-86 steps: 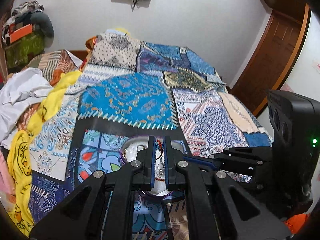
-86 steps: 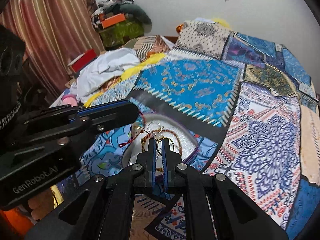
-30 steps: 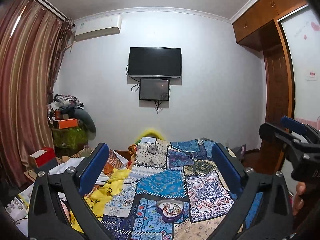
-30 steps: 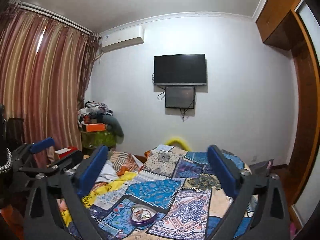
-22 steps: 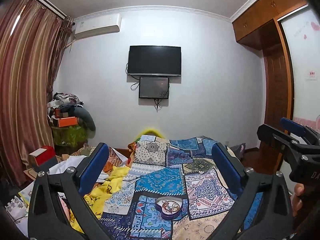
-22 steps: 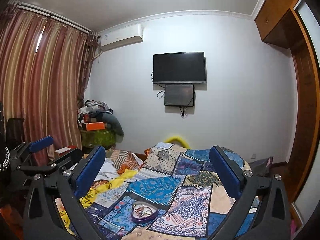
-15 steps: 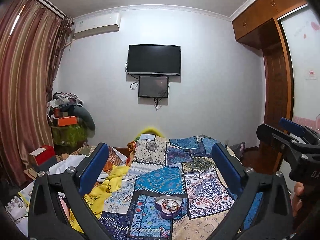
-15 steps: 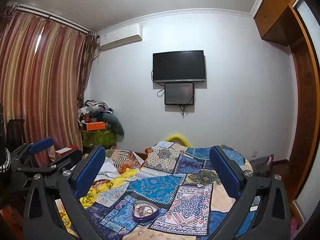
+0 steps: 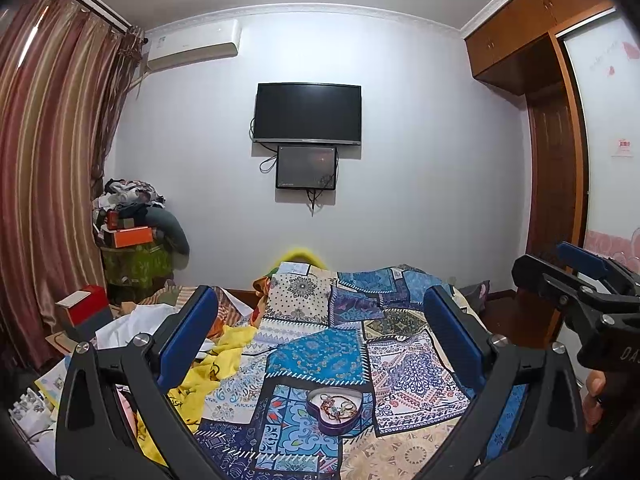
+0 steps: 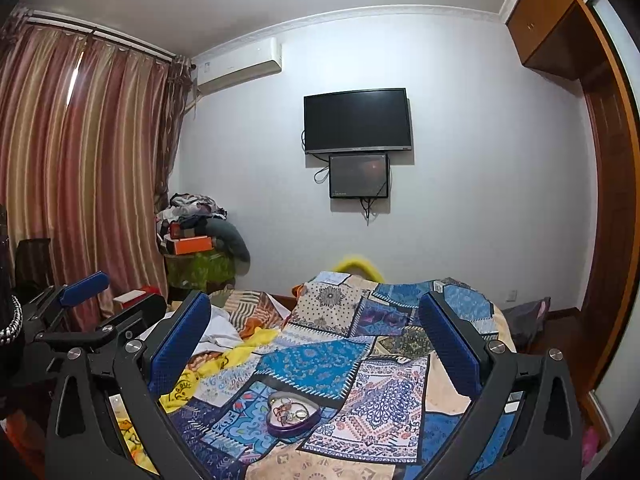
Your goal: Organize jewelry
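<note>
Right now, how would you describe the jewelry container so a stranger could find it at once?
Start at the bed's patchwork quilt, below the wall television. Near its front edge sits a small purple heart-shaped tin holding tangled bracelets and rings. It is the only hard, shiny thing among the flat patterned patches.

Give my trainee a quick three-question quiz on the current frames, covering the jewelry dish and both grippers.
1. True or false: the heart-shaped dish on the patchwork quilt has jewelry in it.
2. Multiple choice: the left gripper is A) shut on a bracelet, B) open and holding nothing, C) out of view.
3. Fill in: in the right wrist view, the right gripper is wide ____, raised well clear of the dish.

Key
1. True: rings and a reddish chain lie inside.
2. B
3. open
</note>
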The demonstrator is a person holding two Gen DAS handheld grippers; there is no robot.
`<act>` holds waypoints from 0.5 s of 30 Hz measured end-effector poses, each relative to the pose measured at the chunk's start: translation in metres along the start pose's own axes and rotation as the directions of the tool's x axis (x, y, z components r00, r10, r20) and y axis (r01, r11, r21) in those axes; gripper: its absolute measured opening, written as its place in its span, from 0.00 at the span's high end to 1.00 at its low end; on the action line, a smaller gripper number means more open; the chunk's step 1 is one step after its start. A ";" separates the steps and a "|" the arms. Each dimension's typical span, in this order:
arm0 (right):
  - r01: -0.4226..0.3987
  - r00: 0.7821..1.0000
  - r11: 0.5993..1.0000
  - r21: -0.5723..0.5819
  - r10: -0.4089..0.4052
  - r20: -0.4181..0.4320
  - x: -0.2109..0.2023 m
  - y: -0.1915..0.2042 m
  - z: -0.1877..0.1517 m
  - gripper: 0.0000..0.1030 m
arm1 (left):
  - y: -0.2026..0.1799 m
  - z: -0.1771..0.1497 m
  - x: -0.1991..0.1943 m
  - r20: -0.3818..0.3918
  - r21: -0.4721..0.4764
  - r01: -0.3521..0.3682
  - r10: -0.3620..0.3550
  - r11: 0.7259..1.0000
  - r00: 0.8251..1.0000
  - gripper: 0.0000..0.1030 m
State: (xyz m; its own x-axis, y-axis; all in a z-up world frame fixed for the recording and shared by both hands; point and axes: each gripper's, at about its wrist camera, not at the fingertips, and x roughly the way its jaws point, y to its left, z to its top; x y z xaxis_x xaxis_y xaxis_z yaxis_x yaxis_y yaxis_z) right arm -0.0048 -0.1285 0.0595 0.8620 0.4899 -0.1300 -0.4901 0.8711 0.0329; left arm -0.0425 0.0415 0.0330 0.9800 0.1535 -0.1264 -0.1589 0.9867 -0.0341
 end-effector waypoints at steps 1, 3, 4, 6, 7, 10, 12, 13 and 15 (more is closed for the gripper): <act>0.000 1.000 1.000 0.003 0.000 -0.002 0.000 -0.001 0.001 0.00 | 0.000 0.000 0.001 -0.002 0.000 0.000 0.000 1.000 1.000 0.00; -0.001 1.000 1.000 0.009 0.001 -0.004 0.000 -0.003 0.001 0.00 | -0.001 0.000 0.001 -0.003 0.001 0.000 0.000 1.000 1.000 0.00; -0.002 1.000 1.000 0.012 0.002 -0.005 0.000 -0.004 0.001 0.00 | -0.002 0.000 0.001 -0.004 0.002 0.000 0.000 1.000 1.000 0.00; -0.004 1.000 1.000 0.018 0.004 -0.006 0.000 -0.005 0.002 0.00 | -0.002 0.000 0.001 -0.002 0.000 0.002 -0.002 1.000 1.000 0.00; -0.005 1.000 1.000 0.019 0.005 -0.008 0.001 -0.006 0.002 0.00 | -0.002 0.000 0.001 -0.002 0.000 0.004 -0.004 1.000 1.000 0.00; -0.004 1.000 1.000 0.016 0.004 -0.013 0.002 -0.005 0.001 0.00 | -0.001 0.000 0.002 -0.003 -0.002 0.009 -0.009 1.000 1.000 0.00; -0.001 1.000 1.000 0.014 0.001 -0.016 0.003 -0.005 0.001 0.00 | -0.001 -0.001 0.003 -0.005 -0.004 0.012 -0.013 1.000 1.000 0.00; -0.002 1.000 1.000 0.014 0.002 -0.017 0.002 -0.005 0.001 0.00 | -0.001 -0.001 0.004 -0.006 -0.004 0.015 -0.015 1.000 1.000 0.00; -0.002 1.000 1.000 0.015 0.003 -0.020 0.003 -0.004 0.001 0.00 | 0.000 -0.002 0.003 -0.006 -0.006 0.018 -0.018 1.000 1.000 0.00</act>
State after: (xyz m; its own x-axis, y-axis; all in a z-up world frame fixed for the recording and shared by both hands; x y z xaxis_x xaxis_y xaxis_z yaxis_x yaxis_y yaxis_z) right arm -0.0003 -0.1307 0.0603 0.8579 0.4915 -0.1500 -0.4902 0.8703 0.0477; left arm -0.0395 0.0421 0.0310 0.9819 0.1356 -0.1319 -0.1423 0.9889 -0.0425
